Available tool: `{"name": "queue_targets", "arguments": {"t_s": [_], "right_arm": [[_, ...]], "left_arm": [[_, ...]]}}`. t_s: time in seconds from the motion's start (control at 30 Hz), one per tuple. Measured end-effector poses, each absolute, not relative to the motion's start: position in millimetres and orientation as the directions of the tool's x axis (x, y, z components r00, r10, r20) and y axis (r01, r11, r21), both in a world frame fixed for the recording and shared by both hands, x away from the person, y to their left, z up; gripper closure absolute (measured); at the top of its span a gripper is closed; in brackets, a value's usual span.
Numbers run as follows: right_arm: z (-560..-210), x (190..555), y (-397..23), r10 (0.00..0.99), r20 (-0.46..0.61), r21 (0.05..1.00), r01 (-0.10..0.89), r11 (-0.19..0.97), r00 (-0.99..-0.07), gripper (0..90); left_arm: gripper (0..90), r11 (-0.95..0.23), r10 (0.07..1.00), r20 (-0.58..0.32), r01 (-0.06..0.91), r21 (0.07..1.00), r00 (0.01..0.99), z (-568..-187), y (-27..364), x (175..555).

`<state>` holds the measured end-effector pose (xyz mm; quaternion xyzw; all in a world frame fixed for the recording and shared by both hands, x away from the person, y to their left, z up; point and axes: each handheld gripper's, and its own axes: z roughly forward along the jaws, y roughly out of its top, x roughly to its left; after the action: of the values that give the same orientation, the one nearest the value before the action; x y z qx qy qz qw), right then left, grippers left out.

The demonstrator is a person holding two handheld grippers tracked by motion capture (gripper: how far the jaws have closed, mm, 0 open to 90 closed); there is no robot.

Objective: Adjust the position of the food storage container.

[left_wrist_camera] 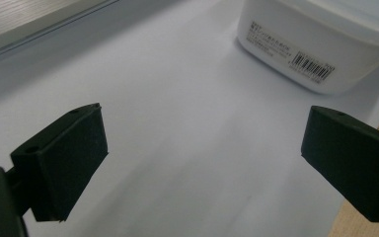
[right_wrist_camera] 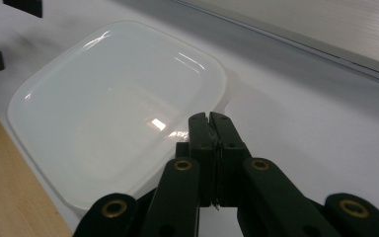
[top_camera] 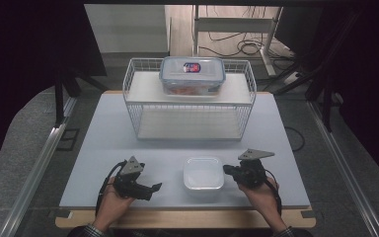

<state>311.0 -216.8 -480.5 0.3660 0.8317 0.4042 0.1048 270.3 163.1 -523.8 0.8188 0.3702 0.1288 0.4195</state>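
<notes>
A shallow white dish [top_camera: 203, 173] with rounded corners lies on the near part of the pale bench [top_camera: 103, 143], between the two hand-held grippers and close to the bench's wooden front edge. In the right gripper view the dish [right_wrist_camera: 113, 108] lies empty and glossy, and its near rim runs along the wood strip. The right gripper [top_camera: 231, 170] sits just beside the dish's right rim, held by the person's right hand [top_camera: 262, 193]; seen along its own jaws, the right gripper [right_wrist_camera: 210, 121] has its fingers [right_wrist_camera: 199, 133] pressed together with nothing between them, their tips over the dish's edge. Whether they touch the rim cannot be told. The left gripper [top_camera: 154, 187] rests near the dish's left side but apart from it, in the person's left hand [top_camera: 112, 202]. In the left gripper view this gripper [left_wrist_camera: 202, 143] has its fingers [left_wrist_camera: 66, 158] spread wide over bare bench, pinching nothing, and the dish [left_wrist_camera: 321, 44] shows ahead of them with a barcode label on its side wall. Farther back on the bench stands a white wire rack [top_camera: 133, 91] with two levels. On its upper level sits a clear lidded container [top_camera: 192, 75] with a blue rim and a red and blue label on the lid.
</notes>
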Motion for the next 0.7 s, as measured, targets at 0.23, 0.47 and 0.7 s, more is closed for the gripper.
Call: {"name": "queue_targets", "arguments": {"t_s": [0.23, 0.47, 0.7], "right_arm": [[-482, 308, -202, 0.67, 0.11, 0.754, 0.501, 0.425, -0.734, 88.5], [-482, 310, -209, 0.685, 0.105, 0.75, 0.51, 0.421, -0.721, 77.5], [-478, 310, -223, 0.706, 0.107, 0.765, 0.512, 0.392, -0.7, 49.2]], "left_arm": [[3.8, -0.381, 0.708, -0.104, 0.502, 0.776, 0.698, -525, 162, 271], [3.8, -0.392, 0.703, -0.097, 0.498, 0.773, 0.704, -525, 162, 270], [3.9, -0.404, 0.7, -0.095, 0.503, 0.764, 0.708, -525, 161, 270]]}}
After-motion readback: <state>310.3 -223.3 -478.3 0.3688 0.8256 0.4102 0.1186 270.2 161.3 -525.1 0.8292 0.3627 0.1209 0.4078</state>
